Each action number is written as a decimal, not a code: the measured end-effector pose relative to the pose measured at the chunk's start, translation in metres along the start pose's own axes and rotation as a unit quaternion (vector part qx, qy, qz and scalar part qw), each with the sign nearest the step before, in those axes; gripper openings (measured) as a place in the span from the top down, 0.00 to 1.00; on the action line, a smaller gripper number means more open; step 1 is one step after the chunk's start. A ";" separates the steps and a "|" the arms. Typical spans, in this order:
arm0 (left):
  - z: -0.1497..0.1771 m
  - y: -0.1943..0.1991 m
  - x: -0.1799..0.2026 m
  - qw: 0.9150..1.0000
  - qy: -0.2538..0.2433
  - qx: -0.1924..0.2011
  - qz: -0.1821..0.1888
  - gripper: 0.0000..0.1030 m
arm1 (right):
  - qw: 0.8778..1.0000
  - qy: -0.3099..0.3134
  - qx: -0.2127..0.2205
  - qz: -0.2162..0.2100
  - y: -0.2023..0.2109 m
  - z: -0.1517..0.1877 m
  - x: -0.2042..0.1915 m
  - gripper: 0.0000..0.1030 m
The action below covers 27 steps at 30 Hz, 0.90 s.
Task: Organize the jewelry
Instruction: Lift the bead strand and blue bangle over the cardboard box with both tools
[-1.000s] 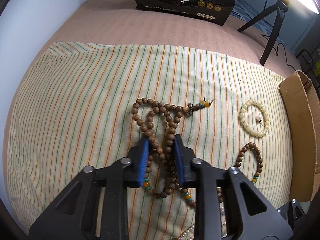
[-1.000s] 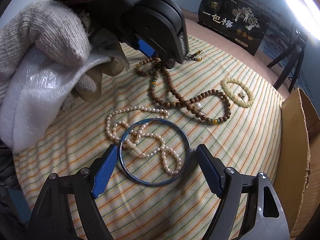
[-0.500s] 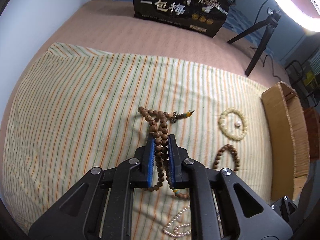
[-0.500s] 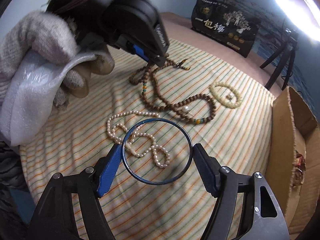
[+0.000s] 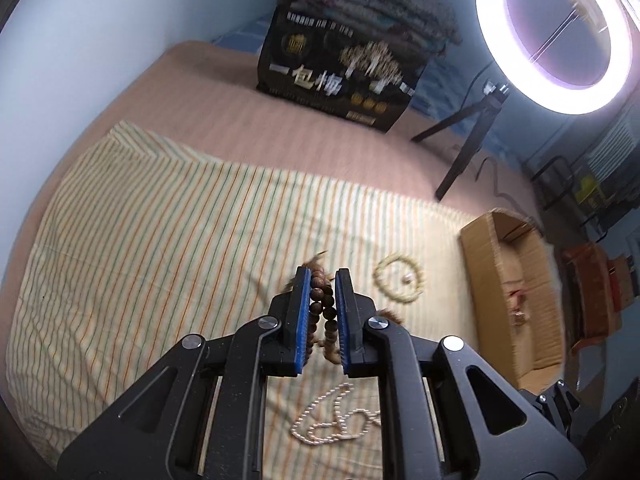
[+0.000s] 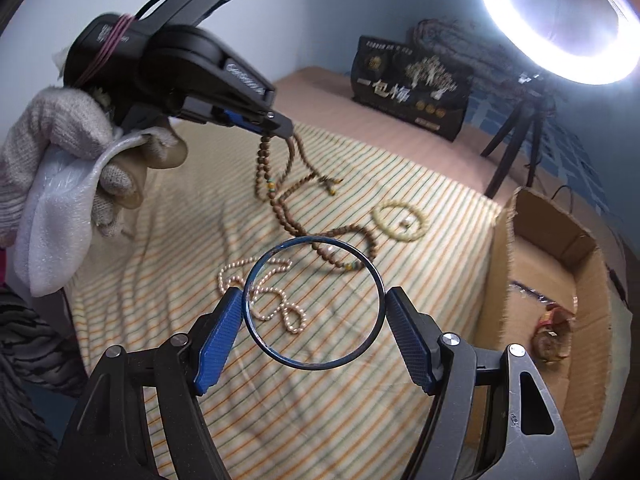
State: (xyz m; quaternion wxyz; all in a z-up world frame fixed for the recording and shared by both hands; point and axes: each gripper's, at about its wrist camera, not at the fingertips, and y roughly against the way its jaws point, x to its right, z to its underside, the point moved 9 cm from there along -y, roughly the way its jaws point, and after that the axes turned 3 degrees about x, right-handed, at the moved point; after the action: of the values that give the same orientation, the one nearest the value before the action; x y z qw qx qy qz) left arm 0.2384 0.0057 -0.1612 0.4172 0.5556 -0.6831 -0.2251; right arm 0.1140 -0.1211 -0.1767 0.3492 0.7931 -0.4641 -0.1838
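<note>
My left gripper [image 5: 323,280] is shut on a long brown wooden bead necklace [image 5: 323,308] and holds it lifted above the striped cloth [image 5: 160,240]; in the right wrist view the necklace [image 6: 276,184] hangs from the left gripper [image 6: 276,122] with its tail still on the cloth. My right gripper [image 6: 314,306] is shut on a dark blue bangle [image 6: 314,248], held above the cloth. A pearl necklace [image 6: 260,292] and a pale yellow bead bracelet [image 6: 400,222] lie on the cloth.
An open cardboard box [image 6: 560,280] stands at the cloth's right edge with a small item [image 6: 554,336] inside. A black printed box [image 5: 340,76] and a ring light on a tripod [image 5: 556,32] stand at the back. A wall is on the left.
My left gripper has closed on the wooden necklace and lifted it off the cloth. My right gripper has closed on the blue bangle and raised it.
</note>
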 end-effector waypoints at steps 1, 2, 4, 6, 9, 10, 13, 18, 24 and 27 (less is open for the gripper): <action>-0.004 0.006 0.004 1.000 0.003 0.006 0.008 0.91 | 1.000 -0.003 0.005 0.002 0.005 -0.003 0.003 0.30; -0.007 0.013 0.006 1.000 0.005 0.012 0.013 0.91 | 1.000 -0.006 0.008 0.003 0.009 -0.005 0.006 0.30; -0.012 0.024 0.011 0.999 0.003 0.025 0.020 0.91 | 1.000 -0.013 0.018 0.008 0.020 -0.009 0.014 0.30; -0.019 0.037 0.018 0.999 -0.002 0.040 0.026 0.96 | 0.999 -0.020 0.026 0.014 0.029 -0.013 0.022 0.30; -0.028 0.052 0.026 0.998 0.000 0.056 0.040 0.96 | 0.999 -0.031 0.036 0.023 0.041 -0.016 0.035 0.30; -0.029 0.056 0.027 0.997 0.000 0.060 0.043 0.96 | 0.998 -0.034 0.039 0.026 0.045 -0.016 0.040 0.30; -0.034 0.066 0.034 0.996 -0.008 0.074 0.045 0.96 | 0.997 -0.044 0.047 0.035 0.055 -0.017 0.050 0.30; -0.035 0.065 0.035 0.996 -0.004 0.073 0.047 0.96 | 0.996 -0.059 0.046 0.039 0.056 -0.012 0.063 0.30; -0.048 0.089 0.053 0.993 -0.012 0.092 0.069 0.96 | 0.996 -0.056 0.054 0.047 0.067 -0.013 0.070 0.30; -0.058 0.108 0.069 0.991 -0.023 0.106 0.078 0.96 | 0.995 -0.062 0.056 0.053 0.072 -0.015 0.078 0.30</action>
State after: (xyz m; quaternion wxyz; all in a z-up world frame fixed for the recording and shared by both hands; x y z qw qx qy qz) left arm 0.2216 -0.0198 -0.0242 0.3564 0.5359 -0.7540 -0.1312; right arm 0.1187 -0.2060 -0.1112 0.2838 0.7729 -0.5357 -0.1872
